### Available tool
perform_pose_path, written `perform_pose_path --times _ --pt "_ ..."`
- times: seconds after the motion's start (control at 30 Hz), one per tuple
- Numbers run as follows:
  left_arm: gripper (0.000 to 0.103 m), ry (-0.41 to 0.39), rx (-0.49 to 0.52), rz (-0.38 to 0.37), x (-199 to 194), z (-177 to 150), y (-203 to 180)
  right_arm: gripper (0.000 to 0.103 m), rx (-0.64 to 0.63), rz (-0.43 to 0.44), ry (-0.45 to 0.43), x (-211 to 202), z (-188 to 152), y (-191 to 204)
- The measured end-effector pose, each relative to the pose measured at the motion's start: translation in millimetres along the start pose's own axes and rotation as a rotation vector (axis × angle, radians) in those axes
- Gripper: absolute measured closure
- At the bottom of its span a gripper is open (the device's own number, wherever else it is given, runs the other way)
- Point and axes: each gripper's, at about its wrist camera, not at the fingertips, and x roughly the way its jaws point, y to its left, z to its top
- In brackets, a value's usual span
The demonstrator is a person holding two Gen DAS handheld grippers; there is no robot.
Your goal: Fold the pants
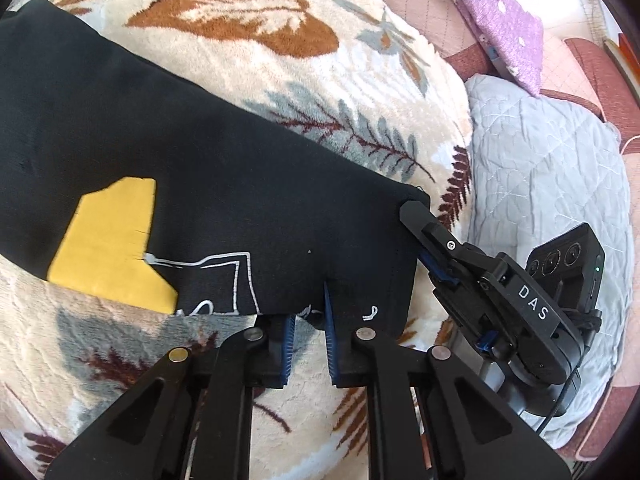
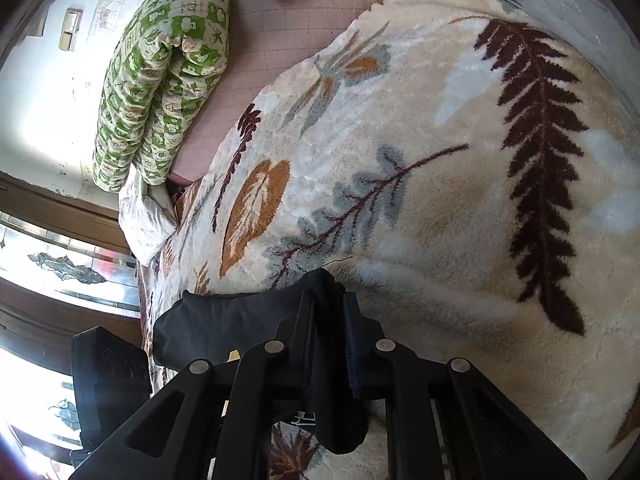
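A: Where do the pants (image 1: 208, 184) lie?

B: The black pants stretch flat across the fleece blanket (image 1: 280, 68) on the bed, running from the upper left of the left wrist view down toward the lower middle. A yellow patch (image 1: 108, 244) and white line printing (image 1: 224, 276) show on the cloth near its lower edge.

A: What is the left gripper (image 1: 310, 320) doing?

B: Its two blue-padded fingers (image 1: 330, 328) stand a narrow gap apart at the bottom hem of the pants. The right-hand pad rides up onto the black cloth, and the left-hand pad sits just under the edge. Whether the cloth is truly pinched between them cannot be told from this view.

A: And the right gripper (image 2: 330, 312)?

B: In its own view the fingers (image 2: 352, 340) are closed tight on a bunched corner of the black cloth, which bulges out past the tips and hangs below them. In the left wrist view the same gripper (image 1: 416, 216) reaches in from the right, its tip touching the far right corner of the pants.

A: What else is around?

B: A pale grey quilted pillow (image 1: 548, 184) lies just beside the blanket on the right, with a purple dotted cloth (image 1: 504, 20) beyond it. The right wrist view shows a green and white patterned quilt (image 2: 160, 76) rolled up near the wall, on a pink quilted sheet (image 2: 272, 32)
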Motion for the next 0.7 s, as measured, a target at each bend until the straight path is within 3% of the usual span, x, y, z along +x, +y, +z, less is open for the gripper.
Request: perform_pose_path --times 0.27,0.5,0.63,0.7 --pt "0.092 -0.023 -0.040 -0.070 -39.7 13.3 27.3 0.092 -0.019 -0.061 -0.015 -8.4 -1.6 34.1" --pt "0.092 -0.039 -0.112 -0.102 -70.9 32.9 74.3 0.095 -0.083 -0.086 0.002 3.9 -6.4 93.1" --pt "0.092 0.022 -0.116 -0.128 -65.7 33.4 81.6 0.095 -0.123 -0.121 0.017 17.7 -9.9 120.8" --pt "0.092 0.041 -0.106 -0.137 -61.7 29.5 78.2 0.095 -0.118 -0.179 0.009 20.7 -10.0 118.0"
